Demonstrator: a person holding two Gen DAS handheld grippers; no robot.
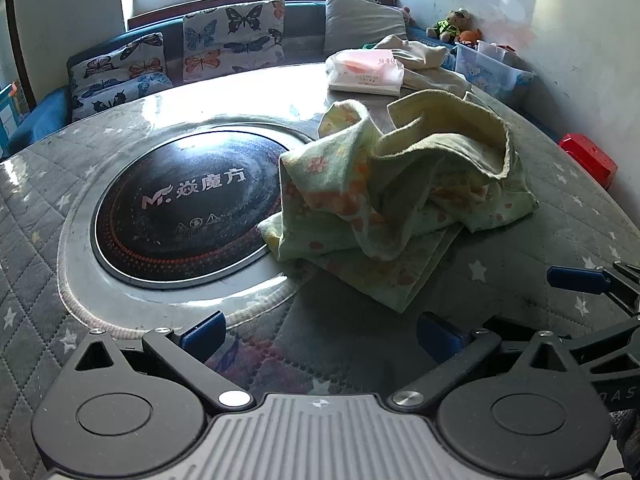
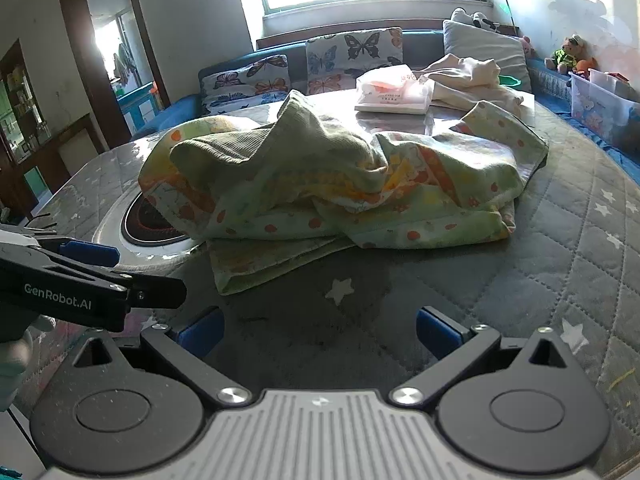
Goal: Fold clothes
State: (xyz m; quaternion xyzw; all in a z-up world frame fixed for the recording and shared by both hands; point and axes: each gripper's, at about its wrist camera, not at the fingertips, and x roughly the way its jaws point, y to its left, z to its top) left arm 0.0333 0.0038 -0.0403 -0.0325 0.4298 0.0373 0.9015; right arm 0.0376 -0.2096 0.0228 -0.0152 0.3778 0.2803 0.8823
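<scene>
A soft, light floral garment (image 2: 340, 184) is lying crumpled; its near hem is judged graspable. Both grippers (image 1: 320, 334) (image 2: 320, 330) are being held wide open, empty.

A round black heater plate (image 1: 176, 204) with white lettering sits centre-left, set into the quilted, star-patterned table cover (image 1: 36, 216); a plastic-wrapped tissue pack (image 1: 366, 70) lies upper right of centre; butterfly-print cushions (image 1: 234, 36) line the blue sofa (image 1: 36, 120) along the top; a teddy bear (image 1: 450, 24) and clear storage bin (image 1: 490, 66) occupy the upper right; a red box (image 1: 588, 156) sits at the right edge.
</scene>
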